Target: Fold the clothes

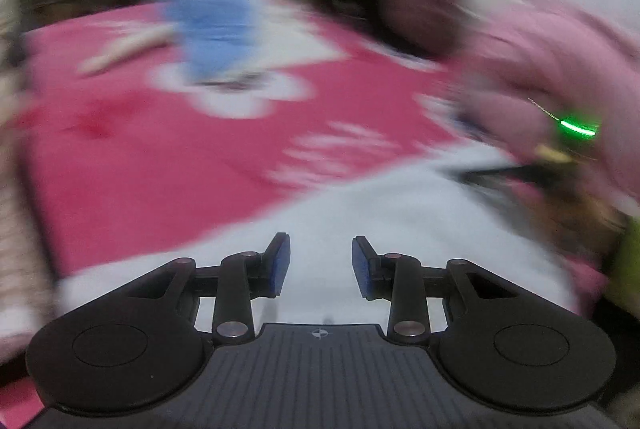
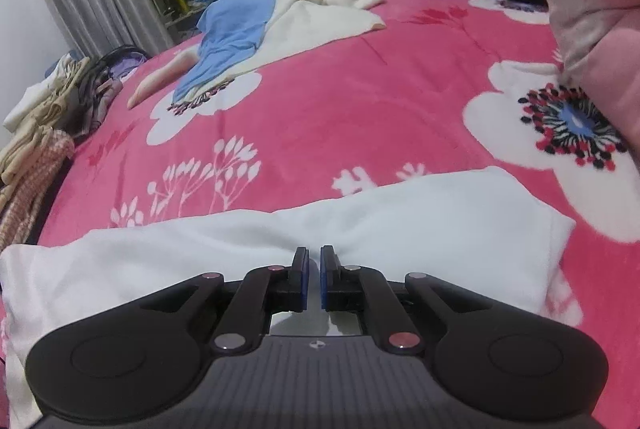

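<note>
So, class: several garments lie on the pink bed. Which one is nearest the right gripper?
The white garment, spread flat directly under the right gripper. The blue garment and cream garment lie heaped together far across the bed.

Folded garment (image 2: 280, 249) on bedspread (image 2: 340, 101), clothes heap (image 2: 280, 13) behind.

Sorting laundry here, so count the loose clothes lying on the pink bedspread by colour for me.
White, under the grippers: 1
Blue: 1
Cream: 1
Total: 3
The stack beside the bed is not counted.
</note>
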Available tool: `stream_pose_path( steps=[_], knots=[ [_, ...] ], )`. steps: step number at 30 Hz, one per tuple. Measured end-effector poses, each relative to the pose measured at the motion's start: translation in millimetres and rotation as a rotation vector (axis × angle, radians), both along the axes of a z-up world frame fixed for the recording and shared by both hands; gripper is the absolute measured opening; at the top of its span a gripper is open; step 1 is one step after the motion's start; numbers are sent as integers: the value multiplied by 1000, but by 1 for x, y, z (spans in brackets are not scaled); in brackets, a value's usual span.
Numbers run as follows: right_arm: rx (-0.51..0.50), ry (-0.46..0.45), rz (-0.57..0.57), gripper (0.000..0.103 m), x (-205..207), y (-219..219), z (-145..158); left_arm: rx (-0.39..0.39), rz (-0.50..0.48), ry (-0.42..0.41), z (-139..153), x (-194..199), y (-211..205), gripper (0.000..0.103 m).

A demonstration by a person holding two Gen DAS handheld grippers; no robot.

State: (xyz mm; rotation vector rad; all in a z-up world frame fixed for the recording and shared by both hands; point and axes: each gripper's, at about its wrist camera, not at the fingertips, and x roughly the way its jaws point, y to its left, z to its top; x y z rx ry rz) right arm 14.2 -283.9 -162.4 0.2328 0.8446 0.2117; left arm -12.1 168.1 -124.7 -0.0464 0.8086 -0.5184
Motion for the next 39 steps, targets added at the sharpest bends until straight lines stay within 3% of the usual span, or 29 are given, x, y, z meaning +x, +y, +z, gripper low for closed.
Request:
stream_pose_path(
  steps=[3,5,8,11,14,18,20,21,22,24,26,29,33,35,37,39],
  knots=[
    [-3,-13,8,2,-4,0,6,109,179,81,-50,8,37,30],
    [-18,-28,22,0,-4,4,11,12,215,70,-51,-1,60,26],
    [-40,-49,42,0,-5,10,18,3,255,64,-37,-5,68,28],
    [-62,-71,63,8,-6,16,25,1,231,22,-20,-13,56,31],
    [-88,-99,94,8,-7,26,33,-19,132,-19,-7,-2,33,32],
    [-65,-120,138,8,7,48,34,-10,89,-5,-25,34,1,33],
    [-60,-78,120,7,16,44,20,74,147,26,-46,49,-1,33],
    [-64,-62,106,0,17,34,11,96,187,52,-54,52,8,33],
    [-70,-49,91,0,16,22,1,51,221,69,-55,52,23,34],
    [30,-22,15,0,15,-16,-3,-30,285,98,-56,51,50,34],
    [-9,-30,-89,0,12,-42,6,-8,315,73,-46,45,60,33],
    [-17,-48,-167,5,5,-61,18,-27,284,33,-31,38,54,34],
    [65,-82,-94,5,-7,-46,29,-71,145,5,-19,34,13,35],
    [2,-43,-76,5,-9,-40,24,-6,114,5,-26,35,-6,35],
    [-73,21,-149,0,-10,-51,18,142,160,15,-38,38,-11,34],
    [-68,53,-258,0,-17,-73,26,110,211,32,-32,36,5,33]
  ],
)
